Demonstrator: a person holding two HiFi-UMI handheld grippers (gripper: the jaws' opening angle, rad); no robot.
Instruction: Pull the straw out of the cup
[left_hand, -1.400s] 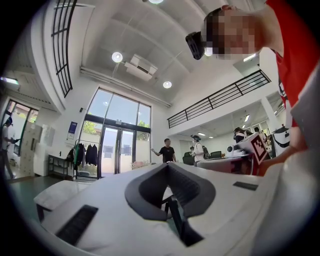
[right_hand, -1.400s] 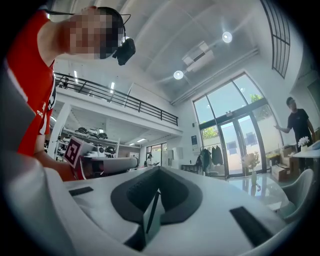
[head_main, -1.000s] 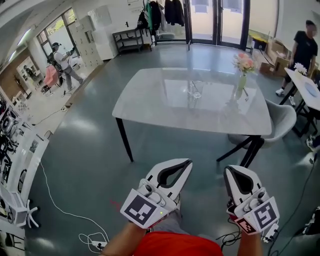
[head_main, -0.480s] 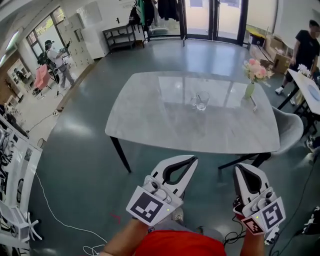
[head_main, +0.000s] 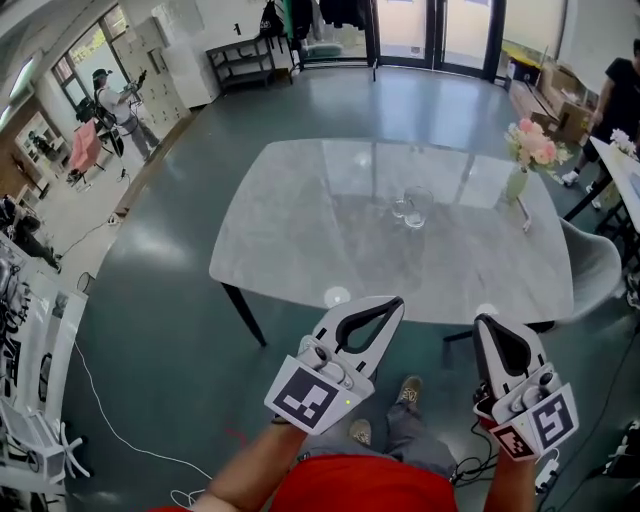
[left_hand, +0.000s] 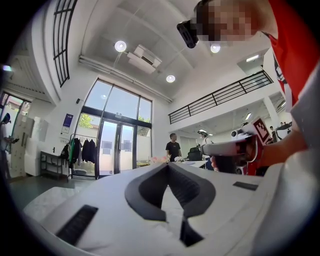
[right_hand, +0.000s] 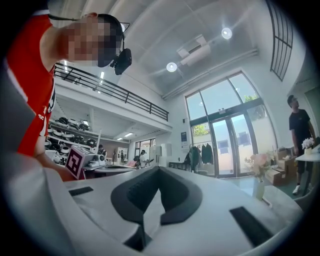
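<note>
A clear glass cup (head_main: 414, 208) stands near the middle of the grey marble table (head_main: 290, 250) in the head view. The straw is too thin and clear to make out for certain. My left gripper (head_main: 396, 301) is shut and holds nothing, its tip over the table's near edge, well short of the cup. My right gripper (head_main: 487, 322) is beside it on the right, also shut and holding nothing. In the left gripper view the left gripper (left_hand: 168, 165) points level with its jaws together. The right gripper (right_hand: 159, 168) looks the same in the right gripper view. The cup shows in neither gripper view.
A vase of pink flowers (head_main: 528, 152) stands at the table's far right and also shows as the vase (right_hand: 258, 186) in the right gripper view. A grey chair (head_main: 595, 270) sits at the right side. A person in black (head_main: 625, 95) stands beyond it. Cables (head_main: 110, 430) lie on the floor at the left.
The table and cup have come closer in the head view. Both grippers have moved forward together from over the floor to the table's near edge, staying shut.
</note>
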